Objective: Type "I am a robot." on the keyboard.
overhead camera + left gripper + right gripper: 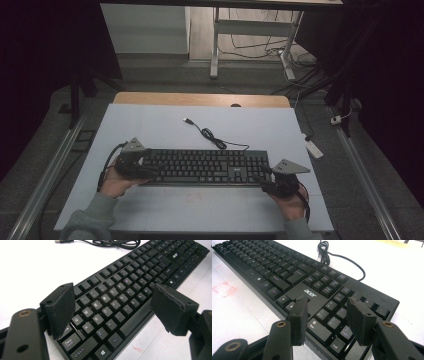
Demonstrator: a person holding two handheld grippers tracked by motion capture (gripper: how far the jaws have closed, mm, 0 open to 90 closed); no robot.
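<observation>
Both claws, left (145, 165) and right (266, 176), gape wide over the ends of a flat black keyboard (202, 166) with its cable (212, 137) loose.

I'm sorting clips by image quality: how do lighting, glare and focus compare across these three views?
High view: dim, dark at the edges, keyboard small and its legends unreadable. Left gripper view: bright, table washed out to white, key legends readable, left gripper pads close and slightly soft. Right gripper view: similar glare on the table, brand lettering legible, right gripper soft.
</observation>
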